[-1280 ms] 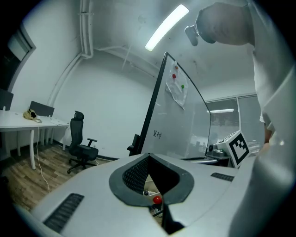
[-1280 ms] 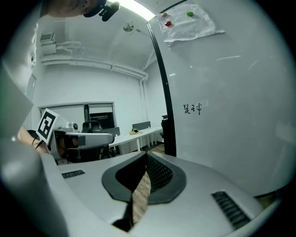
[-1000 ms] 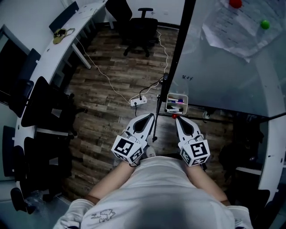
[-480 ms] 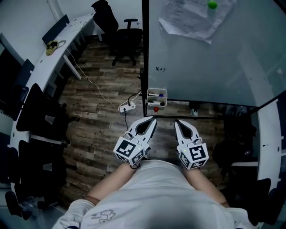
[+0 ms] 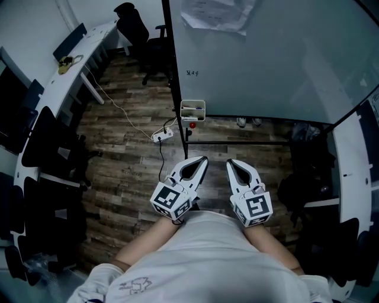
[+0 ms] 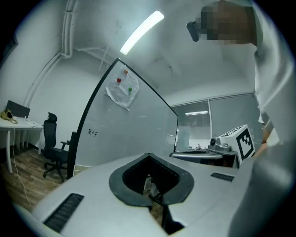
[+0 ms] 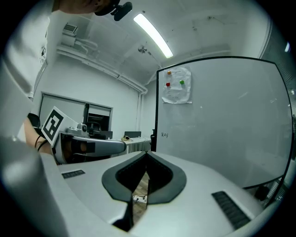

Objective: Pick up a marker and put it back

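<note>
Wood floor fills most of the head view, and both grippers are down low in front of the person's white shirt, side by side and pointing toward the whiteboard.

The left gripper has its jaws closed tip to tip. Its own view shows the tips meeting, with just the leaf-shaped gap behind them and nothing gripped in there. Same deal with the right gripper: tips pressed together and nothing held, only a bit of floor showing through the gap.

The markers are in the little white tray hanging at the lower left corner of the whiteboard, right by its black frame. That's well ahead of both grippers, and neither one is touching it. I can't really tell how many markers there are or what colours, they're too small. A small red thing sits just below the tray.

A power strip lies on the floor left of the tray with its cable running off. Papers are stuck near the top of the board. Off to the left there's a black chair next to a long white desk.
</note>
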A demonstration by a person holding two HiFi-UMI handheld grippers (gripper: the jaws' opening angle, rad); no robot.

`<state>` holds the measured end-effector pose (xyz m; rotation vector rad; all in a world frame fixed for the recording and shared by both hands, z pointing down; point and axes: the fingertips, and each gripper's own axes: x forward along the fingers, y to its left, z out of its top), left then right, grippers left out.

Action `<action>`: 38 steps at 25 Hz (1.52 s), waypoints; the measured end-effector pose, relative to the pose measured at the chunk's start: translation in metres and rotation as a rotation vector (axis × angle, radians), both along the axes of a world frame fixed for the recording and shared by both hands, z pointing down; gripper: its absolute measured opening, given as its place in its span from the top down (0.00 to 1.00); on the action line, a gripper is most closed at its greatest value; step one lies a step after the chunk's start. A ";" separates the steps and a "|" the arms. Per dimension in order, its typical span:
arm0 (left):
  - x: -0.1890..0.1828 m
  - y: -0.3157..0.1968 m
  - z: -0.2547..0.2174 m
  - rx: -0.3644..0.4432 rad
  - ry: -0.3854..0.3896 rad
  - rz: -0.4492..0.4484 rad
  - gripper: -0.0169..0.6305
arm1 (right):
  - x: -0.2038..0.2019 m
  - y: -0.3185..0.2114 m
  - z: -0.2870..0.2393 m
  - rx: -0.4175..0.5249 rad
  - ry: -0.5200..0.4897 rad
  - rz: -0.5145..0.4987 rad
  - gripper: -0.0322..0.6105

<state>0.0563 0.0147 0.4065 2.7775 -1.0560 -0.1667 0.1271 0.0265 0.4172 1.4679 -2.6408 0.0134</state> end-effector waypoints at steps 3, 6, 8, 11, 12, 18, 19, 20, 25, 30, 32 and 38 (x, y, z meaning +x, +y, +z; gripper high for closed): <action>0.009 0.024 0.003 -0.004 -0.008 -0.004 0.97 | 0.009 0.022 0.001 -0.003 -0.024 -0.011 0.93; 0.008 0.045 0.005 -0.014 -0.016 -0.007 0.97 | 0.011 0.042 0.002 -0.013 -0.040 -0.011 0.93; 0.004 0.055 0.006 -0.020 -0.021 -0.006 0.97 | 0.009 0.052 0.003 -0.025 -0.055 -0.006 0.93; 0.002 0.067 0.009 -0.032 -0.025 0.009 0.97 | 0.005 0.066 0.007 -0.036 -0.078 0.008 0.93; 0.003 0.071 0.011 -0.039 -0.027 0.020 0.97 | 0.003 0.070 0.008 -0.035 -0.081 0.011 0.93; 0.008 0.096 0.022 -0.069 -0.024 0.097 0.97 | -0.003 0.092 0.008 -0.054 -0.106 0.057 0.93; 0.006 0.098 0.022 -0.068 -0.022 0.102 0.97 | -0.004 0.096 0.009 -0.057 -0.106 0.066 0.93; 0.002 0.100 0.021 -0.066 -0.021 0.105 0.97 | -0.006 0.099 0.009 -0.060 -0.105 0.074 0.93; -0.027 0.108 0.014 -0.049 -0.024 0.110 0.97 | -0.032 0.111 0.009 -0.064 -0.101 0.093 0.93; -0.058 0.112 0.007 -0.041 -0.020 0.099 0.97 | -0.058 0.115 0.002 -0.048 -0.098 0.091 0.93; -0.066 0.112 0.005 -0.037 -0.019 0.098 0.97 | -0.066 0.116 0.000 -0.049 -0.105 0.093 0.93; -0.074 0.112 0.003 -0.031 -0.022 0.104 0.97 | -0.073 0.115 -0.004 -0.038 -0.105 0.100 0.93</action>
